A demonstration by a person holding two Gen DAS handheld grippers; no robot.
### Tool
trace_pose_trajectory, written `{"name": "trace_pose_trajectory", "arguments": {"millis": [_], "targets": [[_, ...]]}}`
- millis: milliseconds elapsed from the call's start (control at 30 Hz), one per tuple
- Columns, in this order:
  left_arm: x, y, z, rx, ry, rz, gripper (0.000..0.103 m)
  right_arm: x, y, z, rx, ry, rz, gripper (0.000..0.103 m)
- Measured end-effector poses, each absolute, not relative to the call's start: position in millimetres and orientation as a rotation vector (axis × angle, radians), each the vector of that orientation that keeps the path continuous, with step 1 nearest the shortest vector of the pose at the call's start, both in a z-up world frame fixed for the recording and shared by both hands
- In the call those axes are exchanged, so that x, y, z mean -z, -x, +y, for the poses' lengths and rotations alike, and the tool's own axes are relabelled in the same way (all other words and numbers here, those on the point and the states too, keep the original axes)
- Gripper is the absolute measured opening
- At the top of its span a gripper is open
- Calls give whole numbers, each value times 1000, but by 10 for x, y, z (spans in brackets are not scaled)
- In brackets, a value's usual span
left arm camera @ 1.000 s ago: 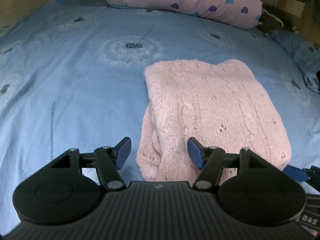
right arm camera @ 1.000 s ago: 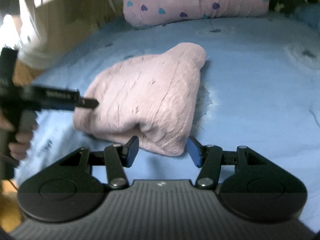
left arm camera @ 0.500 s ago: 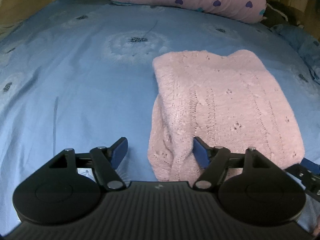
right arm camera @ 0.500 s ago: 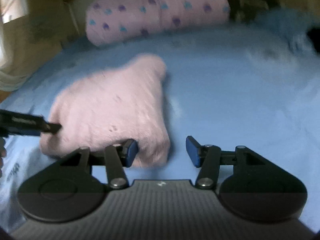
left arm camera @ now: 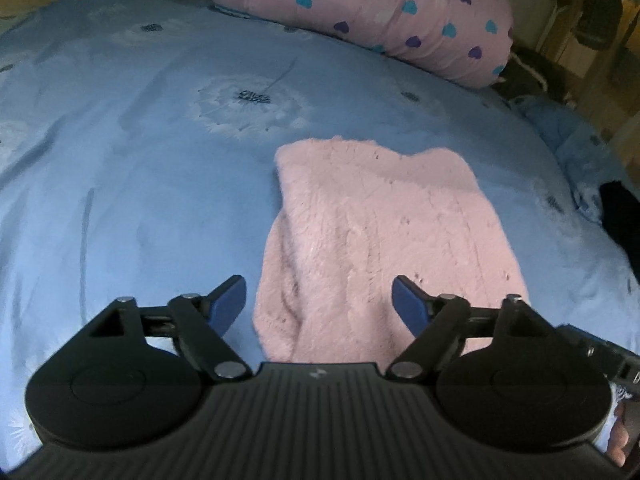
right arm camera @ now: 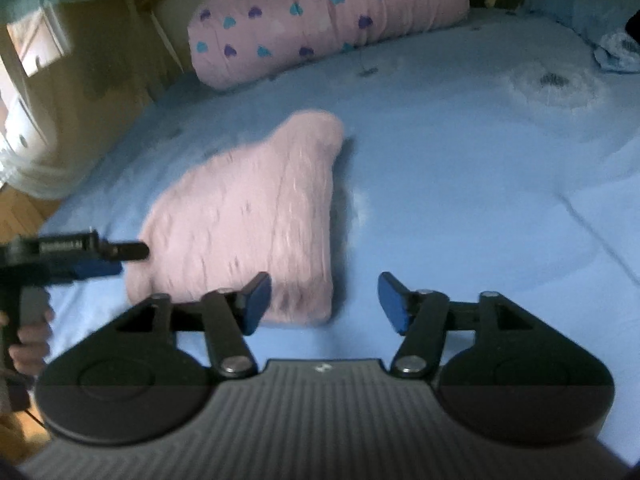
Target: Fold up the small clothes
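left wrist: sweater (left arm camera: pixel 384 240) folded, grippers (left arm camera: pixel 319 304) open

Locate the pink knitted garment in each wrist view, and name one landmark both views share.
Left wrist view: the pink knitted garment lies centre, running from mid-frame down between the open left gripper fingers.
Right wrist view: the garment lies left of centre, its near edge behind the right gripper's left finger.
Shared landmark: the heart-print pillow at the bed's far edge.
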State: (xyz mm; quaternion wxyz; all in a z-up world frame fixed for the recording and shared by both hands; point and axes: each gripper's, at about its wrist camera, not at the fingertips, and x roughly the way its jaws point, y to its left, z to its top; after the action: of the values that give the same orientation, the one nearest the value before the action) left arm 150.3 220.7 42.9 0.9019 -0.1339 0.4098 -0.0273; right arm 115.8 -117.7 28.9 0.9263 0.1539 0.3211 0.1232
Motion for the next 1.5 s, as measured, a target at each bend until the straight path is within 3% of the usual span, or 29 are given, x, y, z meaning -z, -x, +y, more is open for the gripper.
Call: {"name": "trace_pose_trajectory", "arguments": {"millis": [533, 633, 1000, 1200, 1300, 1467, 1500], "targets": [[-31, -1777, 2268, 92, 405, 925, 90, 24, -2059, -1187, -476, -522, 834, 74], [2, -1813, 2265, 87, 421, 921, 90, 88, -2132, -1164, -495, -532, 842, 81], [37, -1833, 2264, 96, 425, 907, 89, 165, -2267, -1013, -554, -521, 819, 81], [38, -1814, 2254, 112, 436, 886, 81, 168, -2370, -939, -551, -535, 830, 80], [52, -1820, 2261, 122, 462, 881, 74, 173, -2394, -922, -552, -551, 830, 76], [17, -1775, 2246, 151, 453, 852, 57, 72, -2359, -903, -567, -537, 817, 51], [7, -1761, 2241, 153, 454, 847, 56, 32, -2347, -898, -570, -535, 814, 50]]}}
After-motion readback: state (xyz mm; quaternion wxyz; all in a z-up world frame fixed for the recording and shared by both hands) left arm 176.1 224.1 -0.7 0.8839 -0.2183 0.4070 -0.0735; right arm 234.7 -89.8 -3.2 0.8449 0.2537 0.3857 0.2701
